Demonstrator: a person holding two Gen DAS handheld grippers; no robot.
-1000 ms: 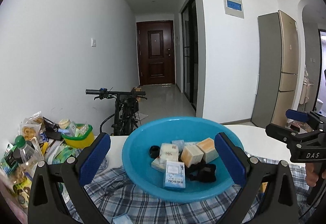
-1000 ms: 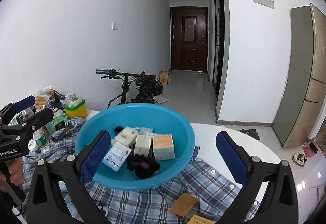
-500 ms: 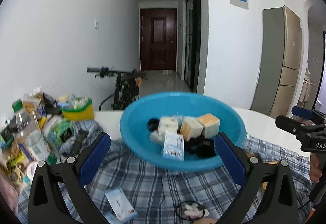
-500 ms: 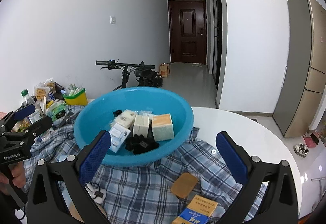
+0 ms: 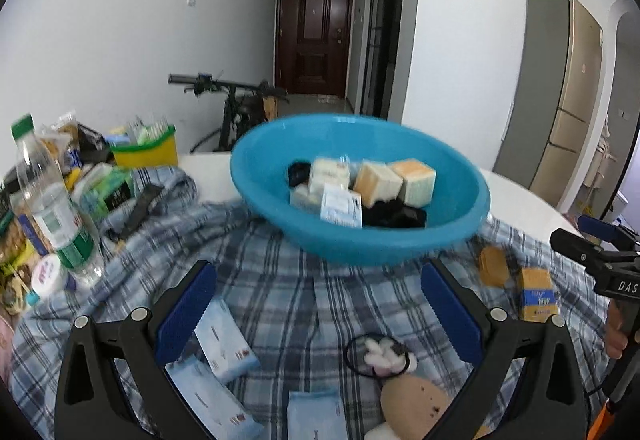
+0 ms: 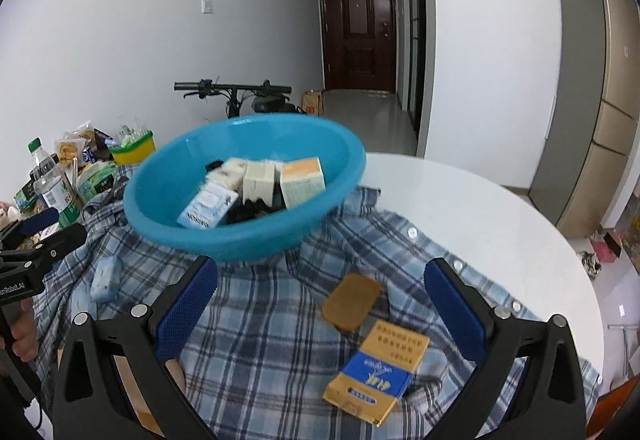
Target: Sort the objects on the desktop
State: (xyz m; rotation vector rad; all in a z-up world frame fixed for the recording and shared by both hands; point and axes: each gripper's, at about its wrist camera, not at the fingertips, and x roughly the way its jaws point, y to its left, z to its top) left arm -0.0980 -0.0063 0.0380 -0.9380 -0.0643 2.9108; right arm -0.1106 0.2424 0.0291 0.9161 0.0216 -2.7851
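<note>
A blue plastic basin (image 5: 360,248) stands on a plaid shirt (image 5: 280,288) spread over a white round table (image 6: 480,224). Inside it lie several small boxes (image 5: 412,178) and something black. My left gripper (image 5: 318,310) is open and empty above the shirt, just in front of the basin. Under it lie light blue packets (image 5: 224,336) and a hair tie (image 5: 378,358). My right gripper (image 6: 320,308) is also open and empty in front of the basin (image 6: 240,236). Below it lie a brown pad (image 6: 351,301) and a gold-and-blue box (image 6: 376,372).
At the table's left stand a water bottle (image 5: 52,208), a yellow tub (image 5: 144,152), snack bags and a white jar (image 5: 48,274). The right gripper (image 5: 572,230) shows at the right edge, the left gripper (image 6: 66,225) at the left. A bicycle (image 6: 240,96) leans behind the table.
Both grippers have drawn back and tilted down. The basin now sits higher in each view, and the shirt with its loose packets, box and pad has come into sight.
</note>
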